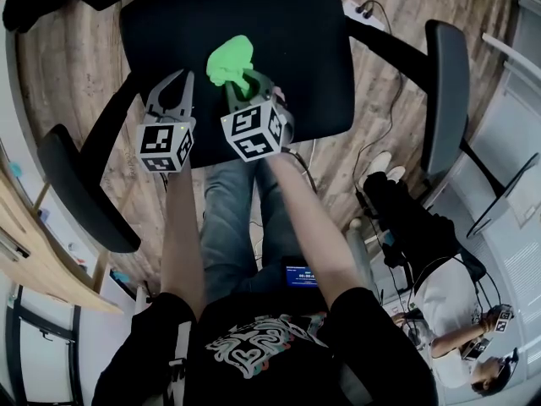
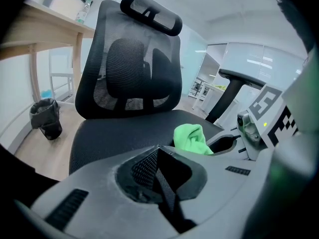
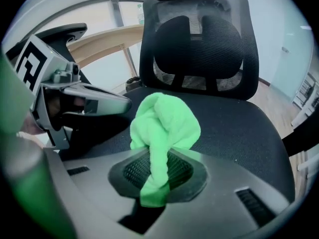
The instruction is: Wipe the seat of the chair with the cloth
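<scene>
The black office chair's seat (image 1: 287, 41) lies below and ahead of me. A bright green cloth (image 1: 229, 60) is bunched up over the seat's front middle. My right gripper (image 1: 240, 85) is shut on the cloth (image 3: 164, 121), whose tail is pinched between the jaws and whose bulk bulges ahead of them over the seat (image 3: 239, 128). My left gripper (image 1: 179, 81) hovers just left of it above the seat's front part (image 2: 109, 133), shut with nothing between its jaws. In the left gripper view the cloth (image 2: 191, 138) shows to the right.
The chair's armrests (image 1: 446, 91) (image 1: 80, 189) flank the seat, and its mesh backrest (image 2: 132, 68) rises behind. A wooden desk (image 1: 38, 256) is on the left, with a dark bin (image 2: 46, 118) on the floor. A seated person (image 1: 439, 299) is at lower right. Cables (image 1: 390, 100) cross the wood floor.
</scene>
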{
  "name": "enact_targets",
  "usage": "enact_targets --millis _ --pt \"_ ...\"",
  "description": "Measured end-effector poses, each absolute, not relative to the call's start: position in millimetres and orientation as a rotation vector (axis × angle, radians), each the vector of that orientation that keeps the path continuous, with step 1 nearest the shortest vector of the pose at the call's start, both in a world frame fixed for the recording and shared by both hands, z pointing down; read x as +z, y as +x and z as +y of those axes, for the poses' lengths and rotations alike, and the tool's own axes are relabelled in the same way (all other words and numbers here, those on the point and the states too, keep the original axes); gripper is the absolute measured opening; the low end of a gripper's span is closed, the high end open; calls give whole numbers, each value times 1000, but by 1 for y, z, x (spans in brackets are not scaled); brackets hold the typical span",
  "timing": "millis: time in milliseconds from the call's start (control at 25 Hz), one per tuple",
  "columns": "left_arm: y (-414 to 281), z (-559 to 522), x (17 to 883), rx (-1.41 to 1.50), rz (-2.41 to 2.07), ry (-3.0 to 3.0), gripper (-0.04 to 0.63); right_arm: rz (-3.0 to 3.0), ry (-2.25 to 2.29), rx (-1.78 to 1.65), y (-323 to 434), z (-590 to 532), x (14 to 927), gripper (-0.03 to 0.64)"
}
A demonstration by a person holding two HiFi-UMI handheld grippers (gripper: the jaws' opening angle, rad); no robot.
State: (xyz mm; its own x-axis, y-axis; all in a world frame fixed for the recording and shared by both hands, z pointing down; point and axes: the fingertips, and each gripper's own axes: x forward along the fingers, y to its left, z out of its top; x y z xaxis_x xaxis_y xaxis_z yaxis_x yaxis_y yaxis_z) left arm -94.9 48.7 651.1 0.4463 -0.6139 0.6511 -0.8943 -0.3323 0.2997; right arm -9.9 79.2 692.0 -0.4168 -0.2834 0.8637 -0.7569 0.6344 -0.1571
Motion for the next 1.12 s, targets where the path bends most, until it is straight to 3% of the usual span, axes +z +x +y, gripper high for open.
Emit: enact_targets --millis 1120 --pt "-122 48 661 642 -1232 1994 0 -2045 615 715 -72 97 689 63"
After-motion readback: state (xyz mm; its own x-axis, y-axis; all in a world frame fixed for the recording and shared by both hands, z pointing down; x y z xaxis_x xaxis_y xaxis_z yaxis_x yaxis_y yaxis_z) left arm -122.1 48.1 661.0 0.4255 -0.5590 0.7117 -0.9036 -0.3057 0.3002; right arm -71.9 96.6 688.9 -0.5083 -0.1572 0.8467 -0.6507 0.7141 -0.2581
